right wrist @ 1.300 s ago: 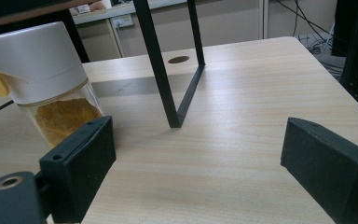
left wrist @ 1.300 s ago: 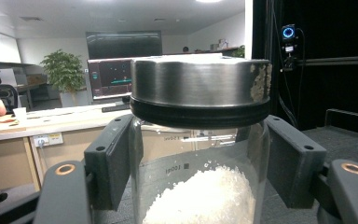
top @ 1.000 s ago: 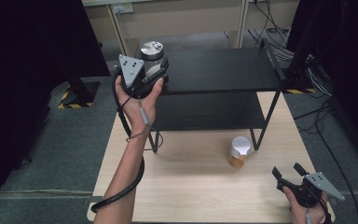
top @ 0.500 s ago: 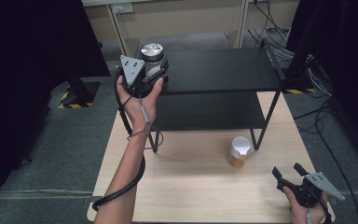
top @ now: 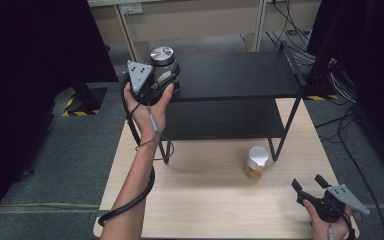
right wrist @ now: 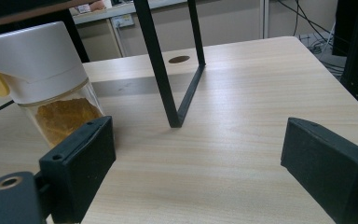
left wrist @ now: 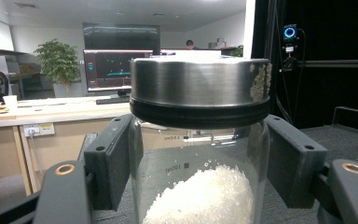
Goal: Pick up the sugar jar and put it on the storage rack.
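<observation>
A: Left gripper (top: 166, 79)?

B: Clamped on the glass jar (left wrist: 199, 154) with steel lid, white granules inside, at the top shelf (top: 240, 75) corner. Little has shifted since a second ago; whether its base has landed, I cannot tell.

A: Right gripper (right wrist: 205, 172)?

B: Jaws wide, empty, idle near the white-capped jar (top: 256, 162) on the table (top: 205, 205). Release likely pending.

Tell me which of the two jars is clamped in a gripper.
The metal-lidded glass jar of white granules, clamped by the left gripper at the top shelf. The white-capped jar of amber contents stands free on the table, right gripper open nearby.
</observation>
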{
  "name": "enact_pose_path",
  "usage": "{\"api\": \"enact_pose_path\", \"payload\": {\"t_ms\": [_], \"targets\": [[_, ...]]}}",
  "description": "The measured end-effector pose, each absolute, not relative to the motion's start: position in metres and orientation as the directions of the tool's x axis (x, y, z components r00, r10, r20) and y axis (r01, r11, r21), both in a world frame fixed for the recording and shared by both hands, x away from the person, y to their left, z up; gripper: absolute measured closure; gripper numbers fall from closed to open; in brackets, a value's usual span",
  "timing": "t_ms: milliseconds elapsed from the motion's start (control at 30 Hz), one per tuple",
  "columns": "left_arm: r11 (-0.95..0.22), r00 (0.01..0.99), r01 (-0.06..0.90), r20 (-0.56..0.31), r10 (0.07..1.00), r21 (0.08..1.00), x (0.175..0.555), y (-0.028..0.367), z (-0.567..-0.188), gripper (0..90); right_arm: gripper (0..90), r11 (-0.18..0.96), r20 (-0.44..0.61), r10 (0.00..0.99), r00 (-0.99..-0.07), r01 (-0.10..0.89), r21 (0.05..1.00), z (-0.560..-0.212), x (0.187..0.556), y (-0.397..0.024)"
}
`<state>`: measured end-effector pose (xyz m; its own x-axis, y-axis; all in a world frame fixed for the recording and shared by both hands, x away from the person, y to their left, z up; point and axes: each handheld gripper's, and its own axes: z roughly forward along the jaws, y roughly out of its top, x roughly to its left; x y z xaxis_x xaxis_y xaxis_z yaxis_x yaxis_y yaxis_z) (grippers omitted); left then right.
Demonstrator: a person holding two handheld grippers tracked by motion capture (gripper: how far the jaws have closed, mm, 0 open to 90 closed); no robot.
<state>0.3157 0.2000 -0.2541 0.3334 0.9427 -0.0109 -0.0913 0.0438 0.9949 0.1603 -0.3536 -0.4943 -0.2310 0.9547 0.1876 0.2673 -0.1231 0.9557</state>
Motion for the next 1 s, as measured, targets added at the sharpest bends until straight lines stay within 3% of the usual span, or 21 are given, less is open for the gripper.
{"api": "enact_pose_path", "payload": {"t_ms": [1000], "targets": [[0.055,0.343,-0.073,-0.026,0.939,0.996,0.3165,0.2032,-0.2509,30.5,9.8,-0.129,0.193,0.954,-0.231,0.265,0.955,-0.4949,0.1599,-0.3543]]}}
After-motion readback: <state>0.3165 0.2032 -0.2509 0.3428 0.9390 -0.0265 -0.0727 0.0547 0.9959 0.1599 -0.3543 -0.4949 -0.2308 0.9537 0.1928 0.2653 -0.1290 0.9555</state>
